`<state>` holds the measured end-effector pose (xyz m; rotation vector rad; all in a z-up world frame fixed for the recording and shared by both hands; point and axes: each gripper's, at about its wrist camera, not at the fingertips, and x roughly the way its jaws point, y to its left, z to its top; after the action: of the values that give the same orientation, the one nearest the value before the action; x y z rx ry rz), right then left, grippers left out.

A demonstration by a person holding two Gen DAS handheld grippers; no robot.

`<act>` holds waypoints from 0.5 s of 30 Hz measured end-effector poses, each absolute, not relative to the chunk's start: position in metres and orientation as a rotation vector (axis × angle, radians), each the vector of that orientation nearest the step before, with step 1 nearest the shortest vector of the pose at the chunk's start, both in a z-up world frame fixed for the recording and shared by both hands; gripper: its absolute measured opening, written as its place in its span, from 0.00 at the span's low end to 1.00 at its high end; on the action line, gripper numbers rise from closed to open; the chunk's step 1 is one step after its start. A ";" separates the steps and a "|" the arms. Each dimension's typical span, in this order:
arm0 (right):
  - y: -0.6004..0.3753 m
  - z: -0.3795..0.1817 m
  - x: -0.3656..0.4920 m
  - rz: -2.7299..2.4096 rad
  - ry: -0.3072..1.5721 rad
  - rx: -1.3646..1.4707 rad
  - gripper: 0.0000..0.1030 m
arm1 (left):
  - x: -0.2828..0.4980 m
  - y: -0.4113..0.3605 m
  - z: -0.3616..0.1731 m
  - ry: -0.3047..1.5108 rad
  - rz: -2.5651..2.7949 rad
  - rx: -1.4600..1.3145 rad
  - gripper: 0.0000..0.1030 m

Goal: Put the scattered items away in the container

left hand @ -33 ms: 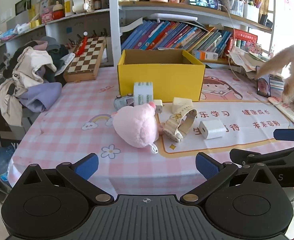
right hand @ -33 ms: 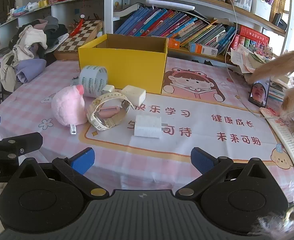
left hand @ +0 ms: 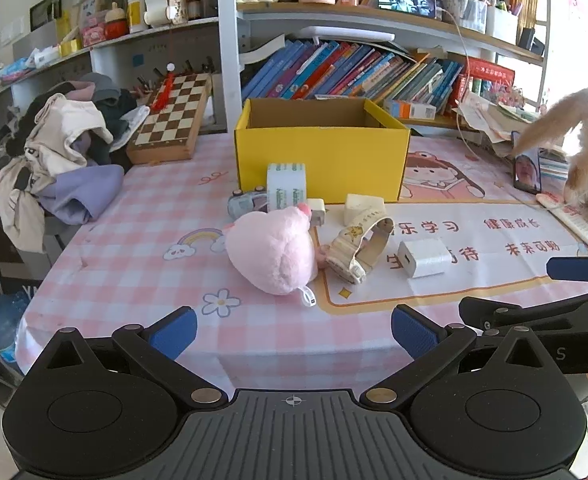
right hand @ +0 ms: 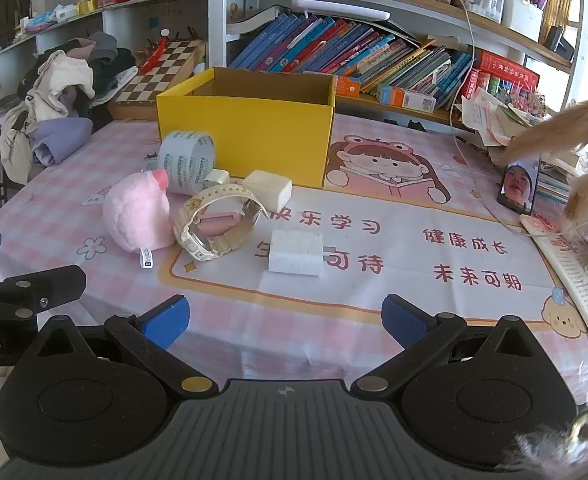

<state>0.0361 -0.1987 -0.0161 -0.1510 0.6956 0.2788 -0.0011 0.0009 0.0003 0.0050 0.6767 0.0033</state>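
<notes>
Both hand-held grippers hover at the near edge of the tabletop (right hand: 374,292), well short of the clutter. The left hand-held gripper (left hand: 292,326) has its blue pads spread wide with nothing between them; the right hand-held gripper (right hand: 284,320) is likewise spread and empty.

The open yellow box (left hand: 322,160) stands at the far middle, its floor hidden by the front wall. Just in front of it lie a roll of tape (left hand: 286,188), a pink plush toy (left hand: 272,254), a cream watch (left hand: 356,250) and a white charger (left hand: 424,258), apart on the right. A second white block (left hand: 364,208) sits near the box. A small toy car (left hand: 246,202) is half hidden behind the plush. A fluffy tan shape (right hand: 566,140) is cut off at the right edge.
</notes>
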 end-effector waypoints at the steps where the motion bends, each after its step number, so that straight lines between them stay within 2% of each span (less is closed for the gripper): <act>1: -0.199 -0.016 0.036 0.279 0.695 -0.151 1.00 | -0.002 0.001 0.000 0.676 0.004 0.005 1.00; 15: -0.196 -0.020 0.035 0.279 0.690 -0.155 1.00 | -0.002 0.004 -0.003 0.686 -0.003 -0.011 1.00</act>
<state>0.0352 -0.1963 -0.0201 -0.1551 0.6897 0.2791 -0.0023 0.0037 -0.0026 -0.0114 0.6858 -0.0025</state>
